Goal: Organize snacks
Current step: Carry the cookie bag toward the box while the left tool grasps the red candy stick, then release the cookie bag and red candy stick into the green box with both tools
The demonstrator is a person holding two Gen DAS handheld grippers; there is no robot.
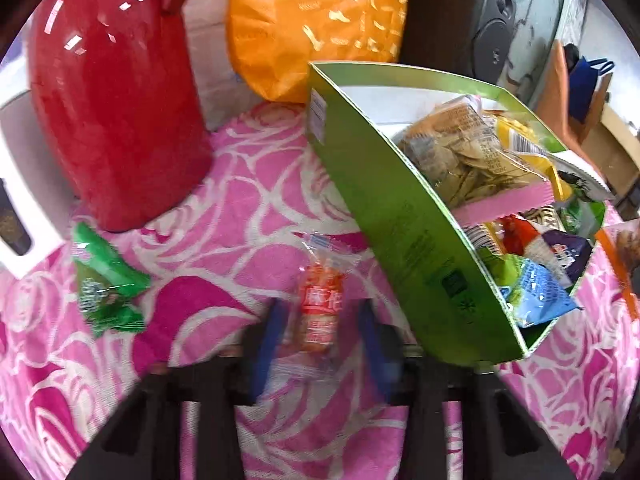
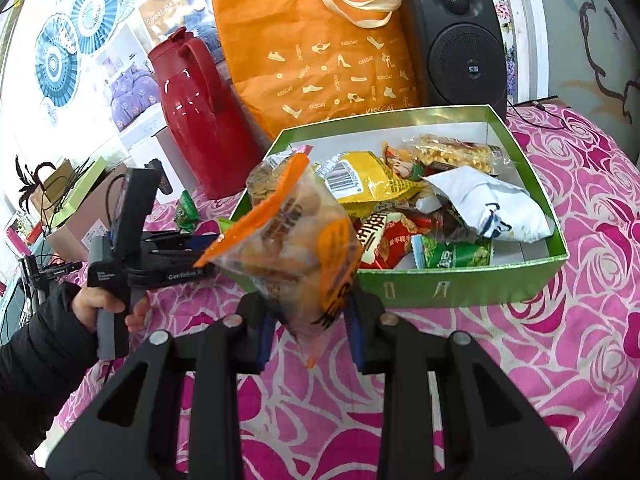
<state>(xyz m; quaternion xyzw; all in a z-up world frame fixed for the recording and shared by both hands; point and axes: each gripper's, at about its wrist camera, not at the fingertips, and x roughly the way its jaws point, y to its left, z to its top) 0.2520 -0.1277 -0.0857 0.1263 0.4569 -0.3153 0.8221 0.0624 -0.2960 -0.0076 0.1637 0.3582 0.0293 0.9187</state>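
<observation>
A small red-orange snack packet (image 1: 320,300) in a clear wrapper lies on the pink rose tablecloth (image 1: 224,208). My left gripper (image 1: 320,320) is shut on it, one blue pad on each side. Just to its right stands the green box (image 1: 400,220), filled with several snack bags. My right gripper (image 2: 310,328) is shut on the lower end of an orange-and-clear bag of round snacks (image 2: 296,232). It holds the bag up in front of the near left corner of the green box (image 2: 460,288). A green wrapped snack (image 1: 106,284) lies on the cloth to the left.
A red thermos jug (image 2: 200,120), an orange tote bag (image 2: 320,48) and a black speaker (image 2: 460,48) stand behind the box. A person's hand (image 2: 108,304) in a black sleeve holds the left tool at the left. Boxes and clutter lie beyond the table's left edge.
</observation>
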